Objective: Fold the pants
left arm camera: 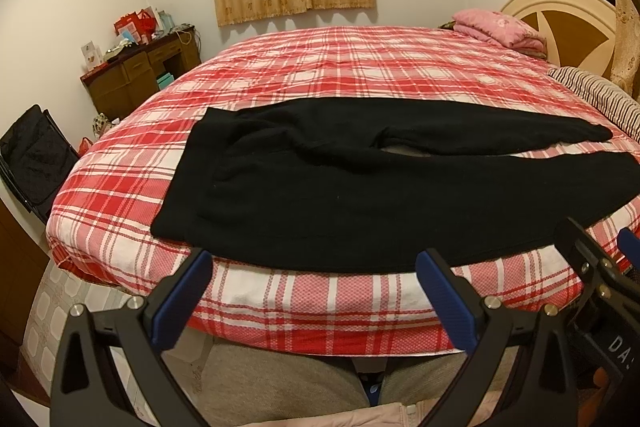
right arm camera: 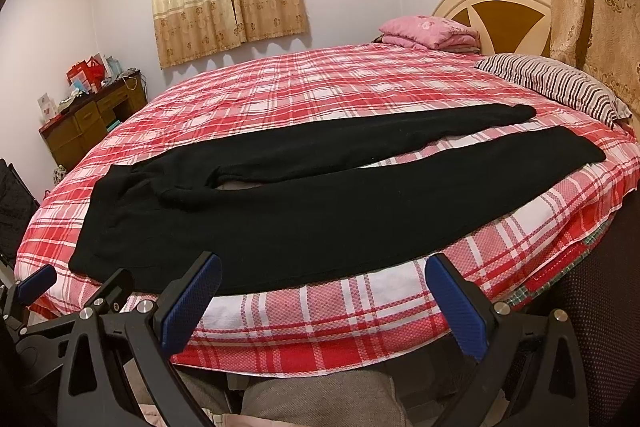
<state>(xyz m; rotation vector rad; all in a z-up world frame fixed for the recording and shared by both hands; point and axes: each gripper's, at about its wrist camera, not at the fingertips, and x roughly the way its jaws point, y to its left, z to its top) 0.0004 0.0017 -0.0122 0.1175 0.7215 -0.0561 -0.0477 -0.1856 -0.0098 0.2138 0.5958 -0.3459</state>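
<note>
Black pants (left arm camera: 340, 183) lie flat on the red plaid bed (left arm camera: 320, 75), waistband to the left, both legs stretched to the right with a narrow gap between them. In the right wrist view the pants (right arm camera: 320, 195) run across the bed (right arm camera: 280, 95) the same way. My left gripper (left arm camera: 316, 259) hovers open just before the near edge of the pants, with nothing between its blue pads (left arm camera: 184, 303). My right gripper (right arm camera: 324, 263) is open too, near the same edge, empty. The right gripper shows at the left wrist view's right edge (left arm camera: 600, 251).
A striped pillow (right arm camera: 560, 87) and a folded pink blanket (right arm camera: 432, 31) lie at the headboard (right arm camera: 500, 7) end on the right. A brown desk (left arm camera: 136, 71) with clutter stands by the far left wall, a black bag (left arm camera: 36, 159) beside the bed. A person's legs (left arm camera: 280, 387) are below.
</note>
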